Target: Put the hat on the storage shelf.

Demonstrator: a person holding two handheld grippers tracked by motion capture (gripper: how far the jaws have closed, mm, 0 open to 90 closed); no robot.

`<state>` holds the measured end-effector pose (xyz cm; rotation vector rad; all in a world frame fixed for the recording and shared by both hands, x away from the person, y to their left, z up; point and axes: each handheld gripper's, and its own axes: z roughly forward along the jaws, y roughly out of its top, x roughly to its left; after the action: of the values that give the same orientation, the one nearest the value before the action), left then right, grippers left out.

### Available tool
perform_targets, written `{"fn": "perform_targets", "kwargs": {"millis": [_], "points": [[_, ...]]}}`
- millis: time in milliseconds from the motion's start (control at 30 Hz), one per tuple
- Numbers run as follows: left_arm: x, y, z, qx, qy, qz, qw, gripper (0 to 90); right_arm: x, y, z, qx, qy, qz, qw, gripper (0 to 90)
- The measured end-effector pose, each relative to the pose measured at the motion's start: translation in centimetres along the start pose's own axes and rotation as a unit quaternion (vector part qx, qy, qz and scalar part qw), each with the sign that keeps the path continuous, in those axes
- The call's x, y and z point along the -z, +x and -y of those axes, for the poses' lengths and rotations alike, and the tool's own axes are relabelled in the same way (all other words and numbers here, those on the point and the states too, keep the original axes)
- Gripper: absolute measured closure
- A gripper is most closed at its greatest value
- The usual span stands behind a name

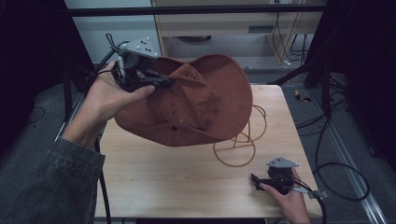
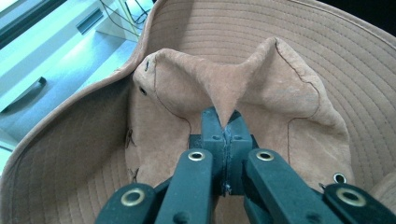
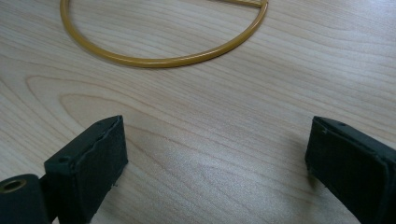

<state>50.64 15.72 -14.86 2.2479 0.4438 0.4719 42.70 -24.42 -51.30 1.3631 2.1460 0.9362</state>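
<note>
Left gripper clamped on crown fold of brown suede hat, held above wooden table
Hat hides most of yellow wire stand; right gripper low at table's near right, jaws wide apart, nothing between

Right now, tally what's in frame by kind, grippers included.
Hat: 1, brown, pinched by the left gripper
Wire stand: 1, yellow, on the table
Grippers: 2, the right gripper open and empty
Total: 4
</note>
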Motion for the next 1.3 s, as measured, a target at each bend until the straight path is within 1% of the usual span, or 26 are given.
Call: {"fn": "perform_targets", "kwargs": {"millis": [267,467,600,800,1067,1300], "points": [[-1.4,-0.6,-1.2,-0.007,-0.004,0.005,1.0000,89.2,0.0,0.0,0.0,0.000,0.000,0.000,1.0000,5.7],[-2.1,-1.3,-2.4,-0.016,-0.011,0.009,0.9998,89.1,0.0,0.0,0.0,0.000,0.000,0.000,1.0000,5.8],[-2.7,-1.6,-3.0,-0.018,-0.013,0.011,0.9997,89.2,0.0,0.0,0.0,0.000,0.000,0.000,1.0000,5.8],[-3.5,-1.8,-3.4,-0.021,-0.012,0.013,0.9996,89.1,0.0,0.0,0.0,0.000,0.000,0.000,1.0000,5.7],[-4.0,-1.9,-3.9,-0.022,-0.014,0.013,0.9996,89.2,0.0,0.0,0.0,0.000,0.000,0.000,1.0000,5.7],[-4.5,-2.1,-4.3,-0.029,-0.011,0.015,0.9994,89.2,0.0,0.0,0.0,0.000,0.000,0.000,1.0000,5.8]]}}
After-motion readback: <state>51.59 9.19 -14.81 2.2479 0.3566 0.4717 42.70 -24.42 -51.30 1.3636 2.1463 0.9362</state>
